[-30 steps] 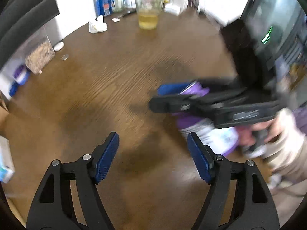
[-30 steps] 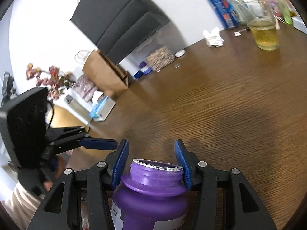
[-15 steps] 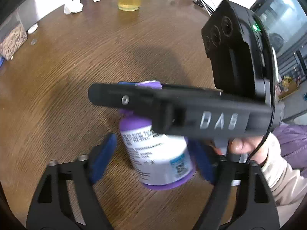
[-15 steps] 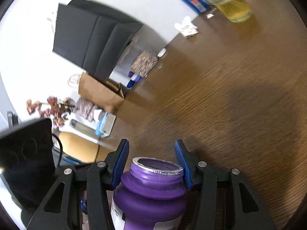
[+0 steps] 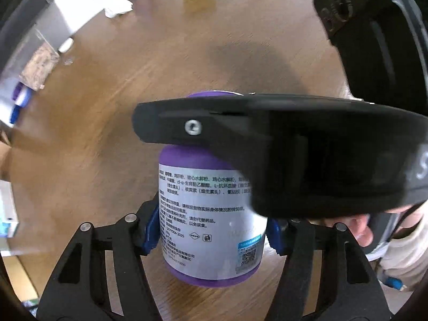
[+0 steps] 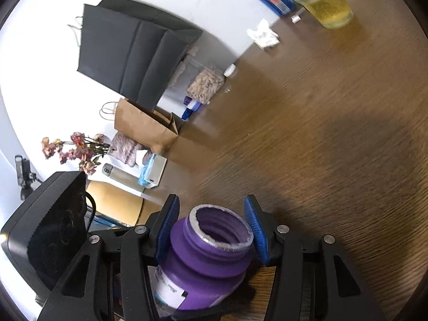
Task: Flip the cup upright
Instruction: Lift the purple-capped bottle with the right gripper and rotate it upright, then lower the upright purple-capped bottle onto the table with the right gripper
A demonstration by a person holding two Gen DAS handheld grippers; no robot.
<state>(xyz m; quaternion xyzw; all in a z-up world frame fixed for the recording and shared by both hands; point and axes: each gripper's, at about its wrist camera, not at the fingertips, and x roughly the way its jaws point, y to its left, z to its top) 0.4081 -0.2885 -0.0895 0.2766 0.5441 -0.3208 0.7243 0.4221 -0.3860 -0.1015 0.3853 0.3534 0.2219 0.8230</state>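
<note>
Holding the purple jar (image 5: pixel 211 214) between our two tools, we read the scene left to right. At the left edge of the wooden table (image 5: pixel 107 107) sit a clear bin of pellets (image 5: pixel 37 67) and a white box (image 5: pixel 6 214); bare wood lies between them and the jar. Our left gripper (image 5: pixel 211 230) has its blue pads (image 5: pixel 151 227) pressed on the jar's labelled lower body, closed onto it. The jar stands mouth-up, base just above or on the wood; we cannot tell which. Our right gripper (image 6: pixel 211 230) clamps the jar's shoulder below the open neck (image 6: pixel 222 230); in the left view its black body crosses the upper jar. Rightward, open wood runs to a glass of yellow drink (image 6: pixel 331 8) near the far edge.
</note>
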